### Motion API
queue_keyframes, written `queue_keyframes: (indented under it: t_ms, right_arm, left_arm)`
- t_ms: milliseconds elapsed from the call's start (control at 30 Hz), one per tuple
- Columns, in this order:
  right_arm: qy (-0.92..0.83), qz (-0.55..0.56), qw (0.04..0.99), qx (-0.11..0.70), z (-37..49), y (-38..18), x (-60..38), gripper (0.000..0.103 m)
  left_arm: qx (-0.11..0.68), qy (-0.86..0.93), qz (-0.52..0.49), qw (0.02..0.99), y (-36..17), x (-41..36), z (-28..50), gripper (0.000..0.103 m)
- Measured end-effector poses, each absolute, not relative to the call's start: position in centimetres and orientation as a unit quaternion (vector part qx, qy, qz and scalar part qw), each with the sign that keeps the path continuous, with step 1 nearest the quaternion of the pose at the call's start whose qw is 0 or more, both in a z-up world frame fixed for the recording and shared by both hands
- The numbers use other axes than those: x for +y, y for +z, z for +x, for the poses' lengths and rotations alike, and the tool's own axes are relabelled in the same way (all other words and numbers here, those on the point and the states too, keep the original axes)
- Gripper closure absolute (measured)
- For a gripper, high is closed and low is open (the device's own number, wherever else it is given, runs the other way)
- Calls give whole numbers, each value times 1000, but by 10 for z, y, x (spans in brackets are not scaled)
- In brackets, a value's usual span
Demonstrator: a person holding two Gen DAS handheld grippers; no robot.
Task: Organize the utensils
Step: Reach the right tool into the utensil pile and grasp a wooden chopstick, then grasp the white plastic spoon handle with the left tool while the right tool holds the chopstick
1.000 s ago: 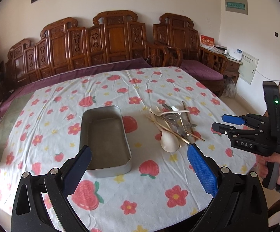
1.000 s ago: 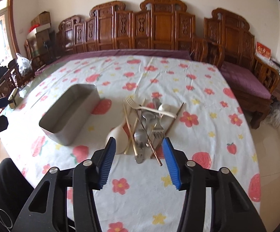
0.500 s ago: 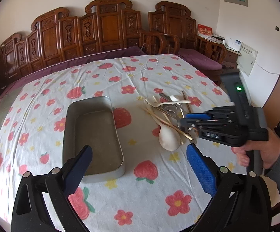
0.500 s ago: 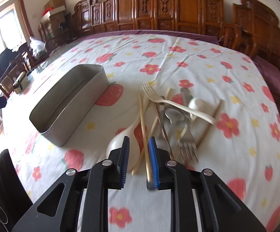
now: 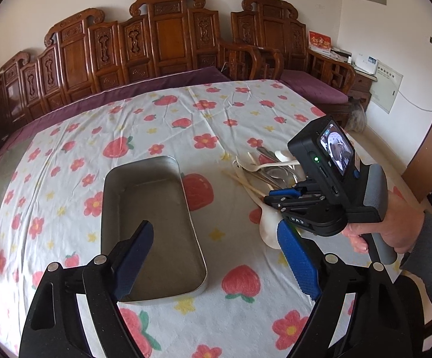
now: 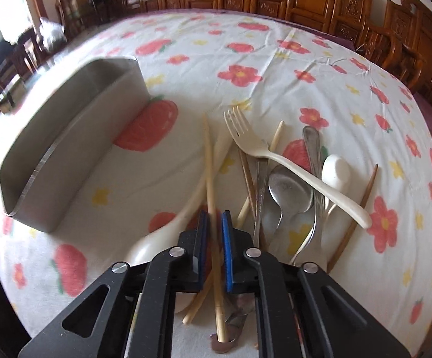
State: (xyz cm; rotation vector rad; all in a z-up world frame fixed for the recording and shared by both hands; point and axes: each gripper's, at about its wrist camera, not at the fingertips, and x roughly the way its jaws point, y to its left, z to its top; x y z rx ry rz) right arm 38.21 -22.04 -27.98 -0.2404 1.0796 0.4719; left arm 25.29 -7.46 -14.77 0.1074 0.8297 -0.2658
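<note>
Right gripper (image 6: 215,223) closing, apparently gripping chopstick (image 6: 208,161).

Jumbled utensils (image 6: 275,179) beside steel tray (image 6: 66,155)

Right gripper (image 6: 215,229), pitched steeply down, its blue pads (image 6: 226,247) closing with a pale chopstick (image 6: 210,167) between them; contact with the pads cannot be told. A hand (image 5: 386,223) grips its handle, grey sleeve (image 5: 430,250) at the wrist. Left gripper (image 5: 216,256), tilted down, its jaws wide apart and closing slightly, with nothing between the pads.
</note>
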Motion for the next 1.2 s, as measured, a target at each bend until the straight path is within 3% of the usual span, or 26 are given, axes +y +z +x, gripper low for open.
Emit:
queue_keyframes:
  t_ms: [133,433,900,1200]
  right_arm:
    - [222,-120,822,511,383,-281,-218,97]
    - [208,-47,851,479,348,-247,-253,97]
    - [158,-20,869,468,310,-232,-316,97]
    - [149,-13,868,474,311,-234,-332,97]
  left_arm:
    - [407,-129,53,903,-152,-77,255,21]
    - [423,-135,59,894,-164,-94,268,25]
    - [506,-150,-1,849,-200,-131,324,55]
    - [576,-124,-31,808,-233,-150,367,69]
